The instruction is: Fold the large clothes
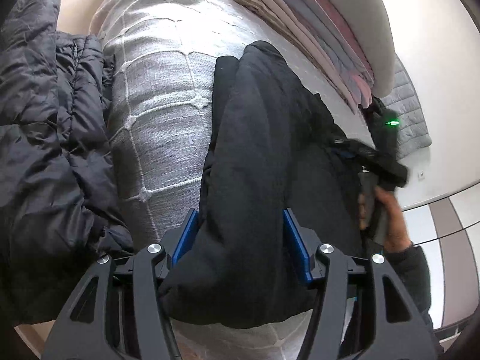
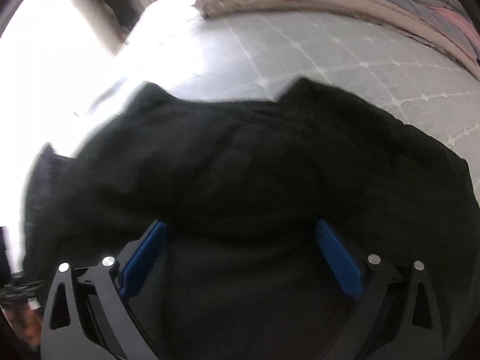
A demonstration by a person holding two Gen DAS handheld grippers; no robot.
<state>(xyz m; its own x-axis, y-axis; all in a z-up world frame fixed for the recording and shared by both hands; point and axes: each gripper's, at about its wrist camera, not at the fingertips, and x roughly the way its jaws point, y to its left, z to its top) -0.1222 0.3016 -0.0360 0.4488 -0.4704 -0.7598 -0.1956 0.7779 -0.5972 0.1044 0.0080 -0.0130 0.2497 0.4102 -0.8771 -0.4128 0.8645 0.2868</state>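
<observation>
A dark quilted jacket (image 1: pixel 45 150) lies heaped at far left on the grey bedspread (image 1: pixel 168 96). The left gripper (image 1: pixel 240 240) clamps a thick fold of the black garment (image 1: pixel 255 156), which lies along the bed. The right gripper (image 2: pixel 240 258) stands wide above that garment, gripping nothing. Judgement: mid-fold; next, the right must seize an edge and carry it across.

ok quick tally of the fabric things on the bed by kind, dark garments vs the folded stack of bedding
dark garments: 2, the black cloth garment between the left gripper pads, and the dark quilted puffer jacket
stack of folded pastel bedding: 1
total: 3
</observation>
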